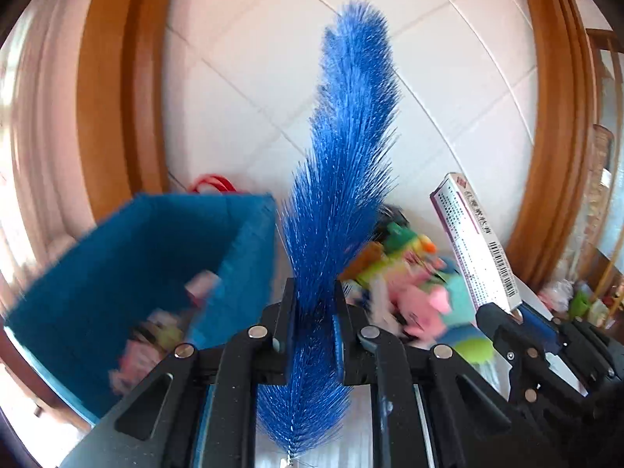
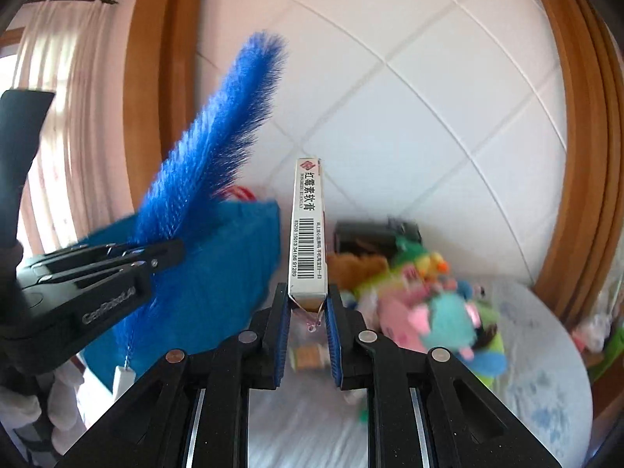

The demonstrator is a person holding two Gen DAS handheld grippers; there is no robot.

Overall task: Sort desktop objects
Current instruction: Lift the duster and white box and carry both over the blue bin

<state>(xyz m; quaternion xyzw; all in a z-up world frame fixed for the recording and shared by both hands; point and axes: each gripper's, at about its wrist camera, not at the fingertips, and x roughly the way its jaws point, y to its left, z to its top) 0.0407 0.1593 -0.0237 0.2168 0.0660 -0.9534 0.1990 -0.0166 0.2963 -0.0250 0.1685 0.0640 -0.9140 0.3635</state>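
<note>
One brush (image 1: 343, 195), one box (image 2: 308, 230), clamped

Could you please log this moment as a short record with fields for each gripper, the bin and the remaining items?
left gripper: shut on the blue bottle brush, bristles pointing up
right gripper: shut on the narrow ointment box, held upright by its lower end
blue felt bin: left of both grippers, open, some blurred items inside
plush toys: heaped on the table to the right of the bin
image quality: lower scene motion-blurred
</note>
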